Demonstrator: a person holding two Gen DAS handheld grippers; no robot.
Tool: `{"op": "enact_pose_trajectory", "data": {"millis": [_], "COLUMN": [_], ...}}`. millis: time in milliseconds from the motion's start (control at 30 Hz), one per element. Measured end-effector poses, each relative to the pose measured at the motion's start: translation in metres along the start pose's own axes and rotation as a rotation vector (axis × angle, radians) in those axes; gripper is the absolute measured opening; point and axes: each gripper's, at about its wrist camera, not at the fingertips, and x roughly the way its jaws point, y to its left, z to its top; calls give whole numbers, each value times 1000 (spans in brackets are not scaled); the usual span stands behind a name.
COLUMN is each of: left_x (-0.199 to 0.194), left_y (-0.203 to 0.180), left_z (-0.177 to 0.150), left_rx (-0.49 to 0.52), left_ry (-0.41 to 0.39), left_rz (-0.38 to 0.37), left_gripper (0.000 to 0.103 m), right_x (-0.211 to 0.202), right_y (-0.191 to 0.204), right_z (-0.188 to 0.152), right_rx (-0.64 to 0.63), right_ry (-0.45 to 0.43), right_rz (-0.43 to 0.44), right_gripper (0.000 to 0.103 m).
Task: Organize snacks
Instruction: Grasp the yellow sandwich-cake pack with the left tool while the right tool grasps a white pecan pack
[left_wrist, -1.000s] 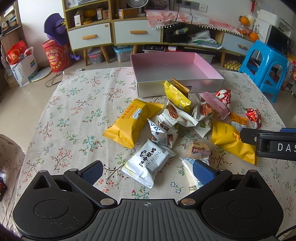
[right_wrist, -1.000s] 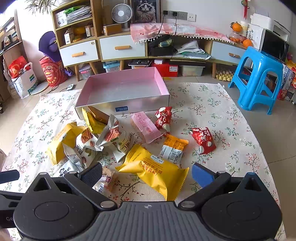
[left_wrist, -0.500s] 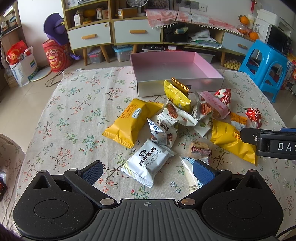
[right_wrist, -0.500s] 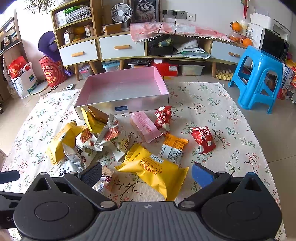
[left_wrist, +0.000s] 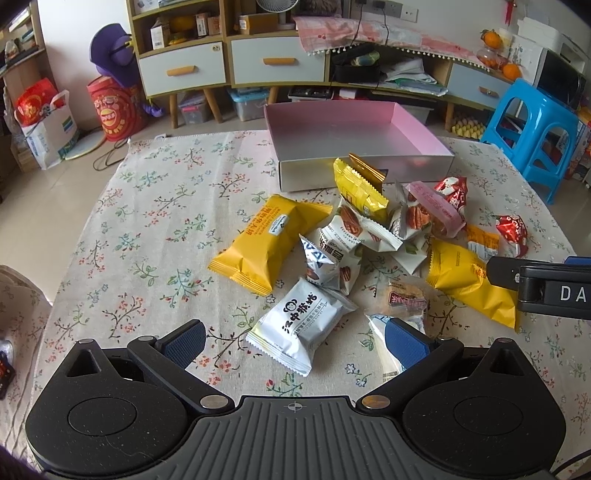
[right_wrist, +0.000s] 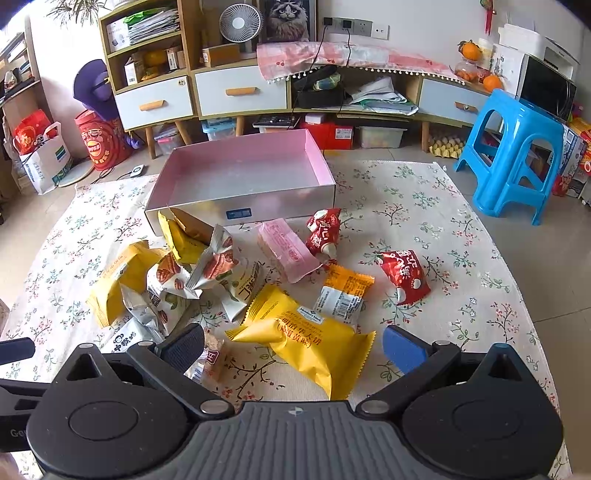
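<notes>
A pile of snack packets lies on the floral tablecloth in front of an empty pink box (left_wrist: 354, 129) (right_wrist: 243, 173). My left gripper (left_wrist: 293, 341) is open, with a white packet (left_wrist: 301, 326) lying between its fingers and untouched. A large yellow packet (left_wrist: 267, 245) lies to the left of the pile. My right gripper (right_wrist: 293, 345) is open too, hovering over another large yellow packet (right_wrist: 306, 339). Red packets (right_wrist: 404, 275) (right_wrist: 325, 232), a pink packet (right_wrist: 288, 249) and an orange-white one (right_wrist: 345, 291) lie beyond it. The right gripper's body (left_wrist: 543, 288) shows at the left view's right edge.
A blue plastic stool (right_wrist: 517, 147) stands beside the table's right side. Low cabinets with drawers (left_wrist: 184, 72) and clutter line the far wall. Bags (left_wrist: 44, 122) sit on the floor at the left. The tablecloth's left half (left_wrist: 147, 229) holds no packets.
</notes>
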Motion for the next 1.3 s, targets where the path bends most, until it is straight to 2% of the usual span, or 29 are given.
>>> {"op": "enact_pose_trajectory", "data": {"millis": [133, 233, 433, 600, 700, 733, 767, 867, 1000, 1167, 1267, 1300], "left_x": [-1, -1, 13, 40, 60, 66, 70, 83, 99, 111, 115, 116], "left_y": [11, 16, 31, 47, 57, 60, 63, 71, 75, 69, 64, 63], "left_z": [12, 21, 44, 58, 64, 66, 68, 70, 70, 67, 66, 66], "left_rx": [-26, 0, 14, -20, -22, -20, -23, -44, -42, 1, 22, 23], "left_ry": [-46, -91, -27, 8, 13, 14, 8, 16, 41, 55, 61, 64], "left_rz": [9, 9, -71, -158, -232, -247, -251, -271, -277, -292, -283, -281], "left_gripper": [103, 103, 103, 103, 102, 101, 101, 100, 96, 88, 78, 72], "right_x": [-5, -7, 7, 24, 49, 56, 61, 73, 84, 81, 81, 81], "right_y": [-3, -6, -12, -11, -16, -18, -19, -23, -22, -14, -2, 2], "right_z": [11, 20, 50, 60, 56, 56, 55, 52, 46, 45, 43, 42], "right_rx": [-37, -59, -27, -35, -23, -26, -31, -43, -59, -133, -234, -270], "right_ry": [-84, -123, -9, -2, 25, 43, 49, 61, 86, 68, 65, 64], "right_rz": [-9, 24, 127, 227, 327, 345, 361, 384, 392, 434, 437, 430], "right_gripper": [93, 93, 93, 93, 82, 73, 69, 69, 65, 63, 63, 63]}}
